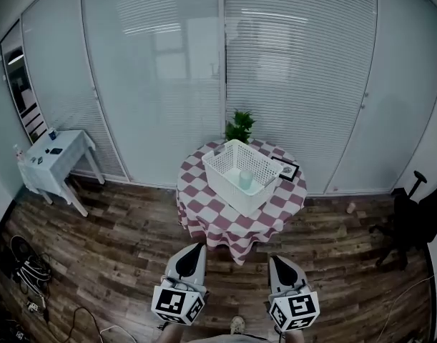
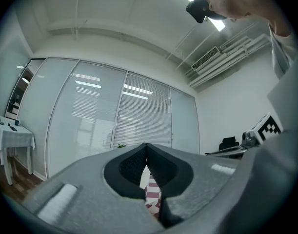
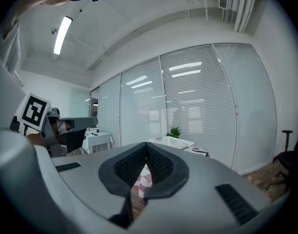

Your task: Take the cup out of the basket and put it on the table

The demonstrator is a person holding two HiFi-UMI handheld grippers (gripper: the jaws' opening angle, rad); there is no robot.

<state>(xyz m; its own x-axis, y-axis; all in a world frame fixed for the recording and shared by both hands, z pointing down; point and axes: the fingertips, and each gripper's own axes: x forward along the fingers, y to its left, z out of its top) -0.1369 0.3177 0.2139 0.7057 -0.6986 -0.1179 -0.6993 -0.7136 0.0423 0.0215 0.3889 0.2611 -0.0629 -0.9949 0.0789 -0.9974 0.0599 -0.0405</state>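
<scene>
the cup [image 1: 245, 179] is in the white basket [image 1: 219, 164]. it stands up near the middle of it. the basket sits on the round bench [image 1: 204, 216], which has a red and white checked cloth on it. a small dark frame [image 1: 287, 168] lies on the round bench just beside the basket, on its right side. a green plant [image 1: 239, 126] peeks up behind the basket.

we hold both our tongs low in front of us, over the wood floor [image 1: 111, 249]. they are well apart from the round bench. the left tongs [image 1: 197, 248] are pinched together at the tips and have nothing in them. the right tongs [image 1: 275, 259] are pinched together too, and they are empty as well. both point toward the round bench.

far off on the left there is a little white bench [image 1: 61, 147] with a few small things on top. on the right there is a black chair [image 1: 413, 221]. a big glass wall [image 1: 297, 70] with blinds stands behind it all.
</scene>
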